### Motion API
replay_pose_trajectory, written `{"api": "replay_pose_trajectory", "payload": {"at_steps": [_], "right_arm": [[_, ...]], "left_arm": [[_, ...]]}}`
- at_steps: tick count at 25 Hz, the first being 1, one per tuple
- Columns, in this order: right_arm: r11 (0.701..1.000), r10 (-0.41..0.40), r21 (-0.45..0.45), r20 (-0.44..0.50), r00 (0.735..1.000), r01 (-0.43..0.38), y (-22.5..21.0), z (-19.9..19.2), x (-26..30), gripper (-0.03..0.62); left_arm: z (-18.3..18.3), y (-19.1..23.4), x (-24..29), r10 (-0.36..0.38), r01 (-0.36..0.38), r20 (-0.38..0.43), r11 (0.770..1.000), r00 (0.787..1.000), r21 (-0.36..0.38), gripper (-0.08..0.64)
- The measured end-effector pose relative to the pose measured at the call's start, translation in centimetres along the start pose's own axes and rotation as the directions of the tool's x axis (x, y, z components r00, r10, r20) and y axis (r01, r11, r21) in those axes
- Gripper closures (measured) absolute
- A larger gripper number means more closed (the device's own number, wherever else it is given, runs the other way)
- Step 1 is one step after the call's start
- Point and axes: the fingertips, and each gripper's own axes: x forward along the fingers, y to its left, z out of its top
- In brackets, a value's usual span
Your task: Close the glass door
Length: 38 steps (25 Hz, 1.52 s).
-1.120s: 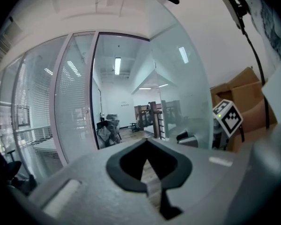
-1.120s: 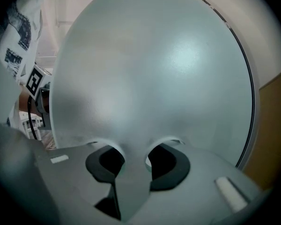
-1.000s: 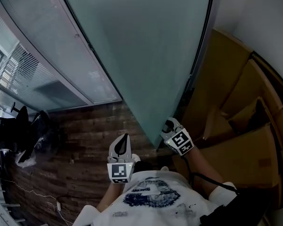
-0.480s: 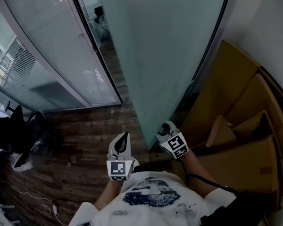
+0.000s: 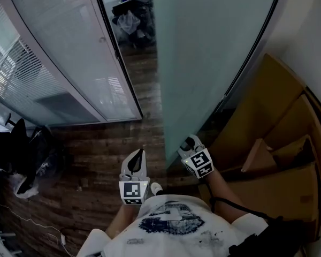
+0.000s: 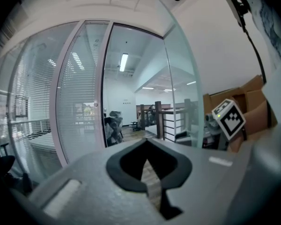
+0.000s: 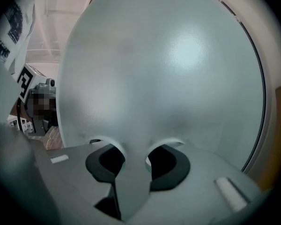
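Note:
The frosted glass door (image 5: 203, 63) stands ajar, its free edge running down to the floor in the head view. My right gripper (image 5: 188, 145) sits low on that edge. In the right gripper view the door (image 7: 164, 78) fills the picture and its edge passes between the jaws of the right gripper (image 7: 135, 149), which are shut on it. My left gripper (image 5: 140, 154) hangs left of the door, apart from it, over the wooden floor. In the left gripper view the left gripper (image 6: 147, 146) is shut with nothing in it, and it faces the open doorway.
A dark door frame (image 5: 117, 63) and a glass partition with blinds (image 5: 59, 63) stand to the left. Flattened cardboard boxes (image 5: 278, 143) lean on the wall at right. Dark chairs (image 5: 21, 149) stand at far left. Bags or chairs (image 5: 131, 15) lie beyond the doorway.
A gap between the door's edge and the frame has come into view and grown wider. The right gripper has stayed on the door's edge, and both grippers have moved along with it.

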Motion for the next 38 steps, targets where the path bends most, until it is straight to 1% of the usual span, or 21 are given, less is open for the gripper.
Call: {"api": "replay_pose_trajectory", "payload": {"at_steps": [4, 8, 11, 16, 20, 29, 34, 38], "right_arm": [[1.000, -0.016, 0.010, 0.010, 1.000, 0.016, -0.2, 0.7, 2.1, 0.456], [0.999, -0.038, 0.022, 0.022, 0.999, 0.038, -0.5, 1.6, 3.7, 0.456], [0.998, -0.053, 0.024, 0.040, 0.998, 0.052, -0.8, 2.2, 4.8, 0.456], [0.996, -0.081, 0.035, 0.051, 0.995, 0.080, -1.5, 3.3, 8.2, 0.456], [0.994, -0.099, 0.044, 0.063, 0.993, 0.096, -2.1, 4.2, 10.8, 0.456], [0.993, -0.109, 0.049, 0.084, 0.990, 0.105, -3.6, 6.2, 16.4, 0.459], [0.990, -0.141, 0.036, 0.102, 0.985, 0.138, -4.2, 7.5, 18.6, 0.462], [0.985, -0.174, 0.022, 0.114, 0.978, 0.173, -5.4, 8.3, 21.9, 0.463]], "left_arm": [[-0.7, 2.0, 0.5, 0.000, 0.000, -0.010, 1.000, 1.000, -0.001, 0.558], [-1.7, 4.4, 0.6, 0.027, -0.027, -0.035, 1.000, 0.999, -0.002, 0.558], [-1.8, 6.2, 0.3, 0.046, -0.046, -0.034, 0.999, 0.998, 0.004, 0.558], [-2.4, 11.0, 0.2, 0.079, -0.079, -0.040, 0.997, 0.996, 0.000, 0.558], [-3.2, 14.7, -0.2, 0.132, -0.133, -0.056, 0.991, 0.990, -0.010, 0.558], [-4.4, 18.3, -0.2, 0.187, -0.190, -0.082, 0.981, 0.979, -0.035, 0.558], [-4.6, 20.2, -0.5, 0.220, -0.225, -0.096, 0.974, 0.971, -0.039, 0.558], [-5.3, 23.3, 1.3, 0.258, -0.265, -0.124, 0.963, 0.958, -0.043, 0.558]]}}
